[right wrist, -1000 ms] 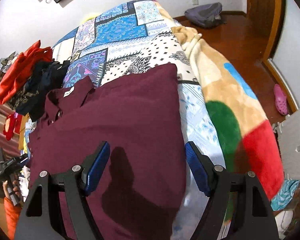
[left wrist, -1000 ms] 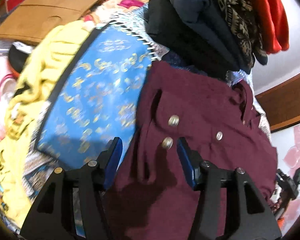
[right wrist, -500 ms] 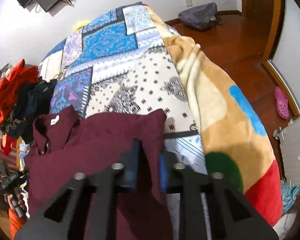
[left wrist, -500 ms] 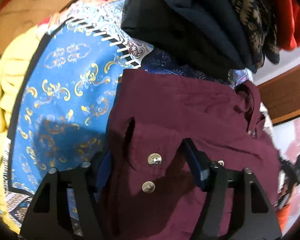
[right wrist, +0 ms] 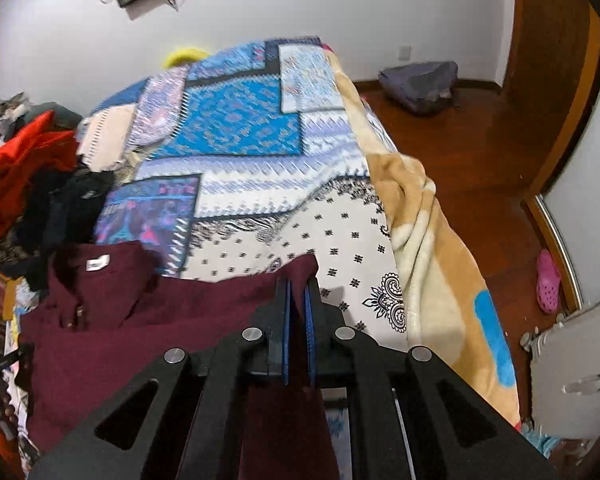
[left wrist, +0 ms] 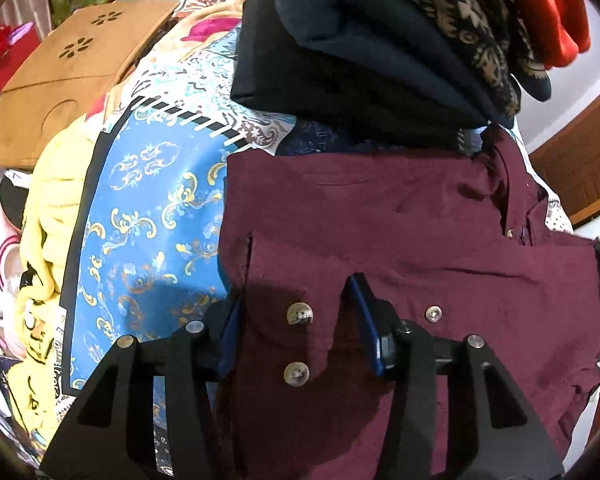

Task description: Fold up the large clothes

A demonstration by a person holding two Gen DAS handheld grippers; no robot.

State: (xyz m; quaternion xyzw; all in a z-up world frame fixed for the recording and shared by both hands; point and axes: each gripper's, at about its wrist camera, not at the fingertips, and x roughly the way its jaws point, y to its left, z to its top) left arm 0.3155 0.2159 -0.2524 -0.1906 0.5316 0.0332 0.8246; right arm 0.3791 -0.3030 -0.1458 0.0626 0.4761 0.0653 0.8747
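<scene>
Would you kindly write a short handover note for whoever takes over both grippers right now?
Right gripper: shut on the edge of the maroon shirt.
Left gripper: jaws closing around the buttoned cuff, pads not clearly pressing yet.
Shirt lies on the patterned bedspread, collar towards the pile of folded clothes.
Done: the sleeve lies folded across the body.
Left: finish the folds, add it to the pile.

You are looking at a maroon button-up shirt (left wrist: pixel 380 216) lying mostly flat on the patterned bed cover (right wrist: pixel 340 240). Its collar (right wrist: pixel 100 268), with a white label inside, is pointing toward the pile of folded clothes. A buttoned cuff (left wrist: pixel 296 344) is resting folded over the body near one side edge. One far corner (right wrist: pixel 300 272) is lifting off the cover, and the cloth is wrinkling lightly around the placket.
</scene>
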